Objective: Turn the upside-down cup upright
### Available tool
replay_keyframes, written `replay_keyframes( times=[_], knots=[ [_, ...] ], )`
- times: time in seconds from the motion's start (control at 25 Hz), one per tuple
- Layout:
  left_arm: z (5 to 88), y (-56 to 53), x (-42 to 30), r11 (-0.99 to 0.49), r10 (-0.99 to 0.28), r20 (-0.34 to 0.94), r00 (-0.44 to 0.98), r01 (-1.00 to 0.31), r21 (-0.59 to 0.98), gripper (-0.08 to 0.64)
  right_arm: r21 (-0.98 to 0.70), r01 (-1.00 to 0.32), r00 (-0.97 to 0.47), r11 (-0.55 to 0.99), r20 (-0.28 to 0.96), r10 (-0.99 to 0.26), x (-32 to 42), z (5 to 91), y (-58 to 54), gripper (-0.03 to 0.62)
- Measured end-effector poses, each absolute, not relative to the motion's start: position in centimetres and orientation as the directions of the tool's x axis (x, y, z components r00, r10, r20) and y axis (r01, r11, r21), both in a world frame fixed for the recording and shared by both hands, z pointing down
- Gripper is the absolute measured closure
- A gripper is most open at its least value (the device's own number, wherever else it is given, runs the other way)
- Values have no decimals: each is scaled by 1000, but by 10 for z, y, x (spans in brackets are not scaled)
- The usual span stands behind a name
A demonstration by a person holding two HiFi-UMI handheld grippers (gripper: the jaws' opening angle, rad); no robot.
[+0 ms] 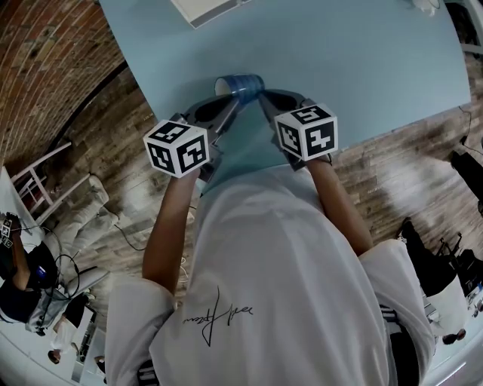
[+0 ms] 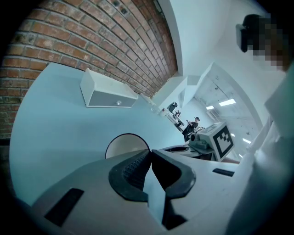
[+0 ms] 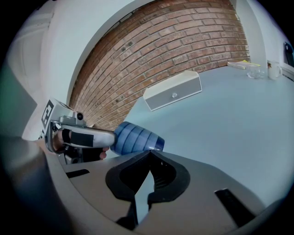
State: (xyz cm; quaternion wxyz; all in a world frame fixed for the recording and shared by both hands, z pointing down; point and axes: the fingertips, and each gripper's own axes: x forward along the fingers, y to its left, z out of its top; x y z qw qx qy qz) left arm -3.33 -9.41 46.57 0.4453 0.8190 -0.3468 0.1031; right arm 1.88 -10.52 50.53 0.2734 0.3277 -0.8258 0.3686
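Note:
The blue ribbed cup (image 1: pixel 241 84) lies on its side just above the pale blue table (image 1: pixel 362 68), its pale mouth facing left. My left gripper (image 1: pixel 235 102) is shut on the cup's wall at the rim. In the left gripper view the pale round mouth of the cup (image 2: pixel 125 146) shows just behind the closed left gripper (image 2: pixel 150 152). The right gripper view shows the cup (image 3: pixel 137 137) held out sideways by the left gripper (image 3: pixel 85 137). My right gripper (image 3: pixel 150 152) is shut with nothing in it, its tips right beside the cup's dark end (image 1: pixel 262 96).
A white box (image 1: pixel 207 9) with a small knob stands at the table's far edge, before a brick wall (image 2: pixel 108 94). Glassware and a cup (image 3: pixel 262 69) sit at the far right of the table. The table's near edge runs just under both grippers.

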Motion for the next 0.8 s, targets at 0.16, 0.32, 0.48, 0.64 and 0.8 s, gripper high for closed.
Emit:
replay_keyframes(
  times=[0.16,0.32,0.48,0.64,0.8],
  knots=[
    [465,-95,-31,-367,-476,476,739,-659,656,532,-428,-745,-633,511,695,-341,20,506,-106,572],
    [463,-94,-29,-372,-476,473,742,-657,656,532,-423,-749,-629,510,697,-345,21,506,-106,572],
    [461,-95,-23,-383,-474,471,744,-656,651,532,-421,-753,-624,505,698,-350,25,507,-107,572],
    [459,-94,-17,-395,-471,471,746,-655,644,532,-419,-758,-620,500,700,-354,30,507,-107,572],
    [458,-95,-14,-400,-472,469,747,-655,641,532,-417,-760,-619,498,699,-358,31,508,-107,572]
  ],
)
